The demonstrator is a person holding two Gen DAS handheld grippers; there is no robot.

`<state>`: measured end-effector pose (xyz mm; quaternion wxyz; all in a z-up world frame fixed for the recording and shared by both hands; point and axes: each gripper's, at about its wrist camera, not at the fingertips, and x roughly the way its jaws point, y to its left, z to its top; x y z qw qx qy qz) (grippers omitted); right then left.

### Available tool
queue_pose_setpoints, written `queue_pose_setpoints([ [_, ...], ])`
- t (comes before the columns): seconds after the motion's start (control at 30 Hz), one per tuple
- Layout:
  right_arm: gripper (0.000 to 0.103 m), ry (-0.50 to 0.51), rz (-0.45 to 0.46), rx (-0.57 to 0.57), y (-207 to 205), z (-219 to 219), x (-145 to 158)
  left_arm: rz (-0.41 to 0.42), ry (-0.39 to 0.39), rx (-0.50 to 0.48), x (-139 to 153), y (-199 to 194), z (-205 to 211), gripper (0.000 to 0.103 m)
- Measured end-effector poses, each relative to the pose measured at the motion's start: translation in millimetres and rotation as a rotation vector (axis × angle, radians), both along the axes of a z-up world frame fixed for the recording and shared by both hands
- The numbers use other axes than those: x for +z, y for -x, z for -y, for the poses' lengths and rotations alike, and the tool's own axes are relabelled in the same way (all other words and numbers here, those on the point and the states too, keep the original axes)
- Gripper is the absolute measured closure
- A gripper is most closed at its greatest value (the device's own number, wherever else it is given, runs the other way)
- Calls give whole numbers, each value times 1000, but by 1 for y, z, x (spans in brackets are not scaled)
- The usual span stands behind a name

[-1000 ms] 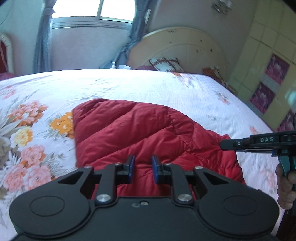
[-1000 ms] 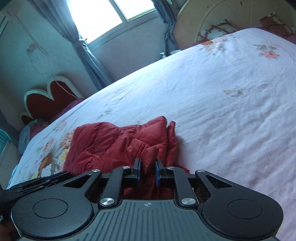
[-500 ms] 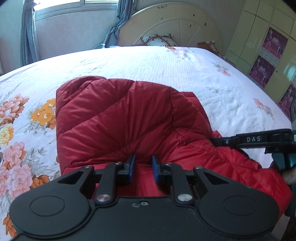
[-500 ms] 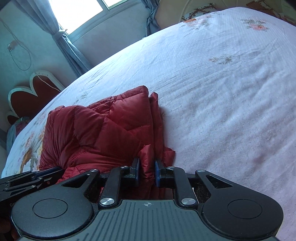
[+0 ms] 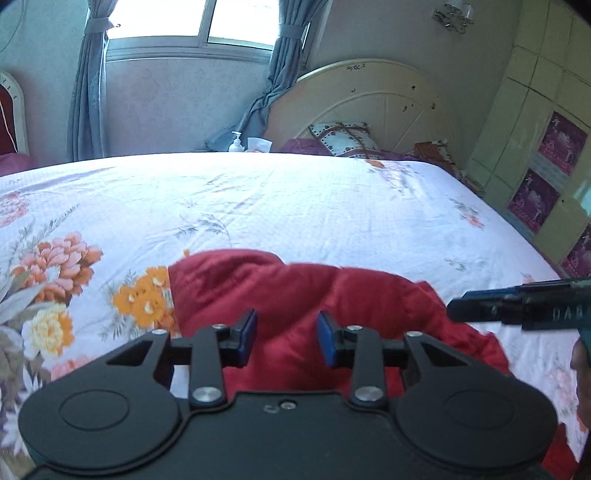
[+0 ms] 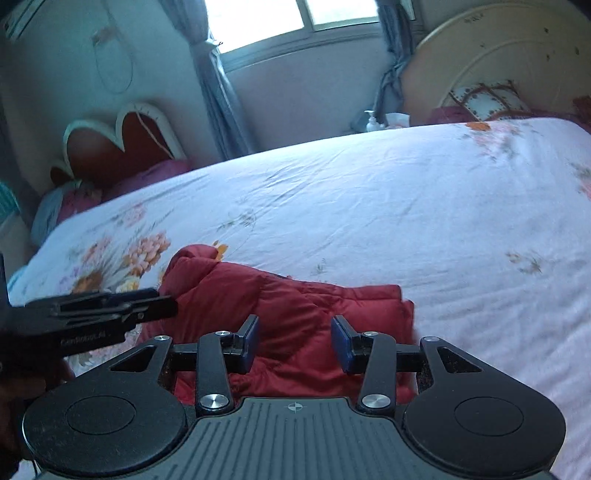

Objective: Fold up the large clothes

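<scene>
Bed (image 5: 295, 206) with a white sheet printed in orange and pink flowers fills most of both views, its cream rounded headboard (image 5: 365, 96) standing at the far end beside grey curtains (image 5: 88, 88) and a bright window (image 5: 192, 18). Pale green wardrobe doors with magenta panels (image 5: 546, 155) run along the right side in the left wrist view. A heart-shaped red and cream chair back (image 6: 118, 136) shows at the left in the right wrist view.

On the near part of the bed lies the red quilted puffer jacket (image 5: 295, 295), bunched into a low folded mass, its left edge next to an orange flower print (image 5: 144, 299). In the right wrist view the same jacket (image 6: 288, 306) ends in a squared corner on the right.

The left hand-held gripper (image 5: 283, 339) hovers just above the jacket with its 2 blue-padded fingers spread apart and nothing between them. The right hand-held gripper (image 6: 294, 343) is likewise spread wide over the jacket, gripping nothing; whether either touches the fabric cannot be told. Each tool also appears side-on in the other's view, the right one (image 5: 517, 308) at the right edge, the left one (image 6: 99, 310) at the left edge.

A patterned pillow (image 5: 343, 138) leans against the headboard. A small white pump bottle (image 5: 236, 142) stands beyond the bed's far edge.
</scene>
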<state>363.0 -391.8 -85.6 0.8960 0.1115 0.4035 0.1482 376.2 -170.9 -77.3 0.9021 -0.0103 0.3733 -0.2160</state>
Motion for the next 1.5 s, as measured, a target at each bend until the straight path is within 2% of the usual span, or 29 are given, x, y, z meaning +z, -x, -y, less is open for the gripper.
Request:
queue_pose_setpoints([
  [0.1, 60, 48, -41, 29, -16, -16, -17, -15, 20, -29, -9, -16, 5, 72],
  [0.17, 66, 83, -71, 13, -20, -13, -35, -20, 6, -63, -14, -21, 15, 72],
  [0.37, 67, 44, -141, -75, -21, 12, -69, -80, -35, -127, -37, -40, 37, 72],
  [0.53, 68, -57, -166, -140, -20, 29, -84, -105, -93, -184, -56, -50, 52, 72],
  [0.63, 67, -35, -156, -142, -20, 25, -83, -88, -149, -202, -56, -47, 60, 72],
  [0.7, 67, -31, -162, -137, -20, 24, -79, -89, -157, -204, -49, -46, 58, 70],
  [0.77, 67, -34, -166, -158, -13, 27, -65, -72, -141, -187, -32, -35, 50, 66],
  [0.8, 64, -37, -134, -159, -5, 30, -54, -45, -125, -191, -19, -25, 44, 65],
  [0.83, 49, -47, -100, -151, 5, 33, -43, -20, -101, -196, -7, -12, 37, 65],
  [0.87, 40, -58, -78, -142, 16, 33, -32, -6, -70, -207, 2, 2, 30, 65],
  [0.9, 37, -69, -59, -124, 27, 33, -23, 2, -42, -225, 8, 18, 24, 65],
  [1.0, 37, -47, -51, -48, 54, 20, -14, 3, -26, -260, 11, 59, 17, 65],
  [1.03, 44, -18, -58, -26, 60, 14, -17, 1, -30, -273, 8, 70, 18, 65],
  [1.1, 47, 35, -65, -5, 66, 3, -30, -5, -92, -277, -5, 85, 24, 64],
  [1.2, 47, 42, -75, -10, 67, -1, -52, -26, -130, -242, -27, 85, 27, 63],
  [1.3, 47, 47, -75, -14, 65, -1, -67, -40, -138, -215, -35, 81, 29, 64],
  [1.4, 46, 38, -95, -18, 66, 3, -56, -35, -142, -208, -24, 89, 28, 66],
  [1.5, 47, -5, -24, 3, 91, 10, -22, 12, -89, -220, 5, 121, 17, 66],
])
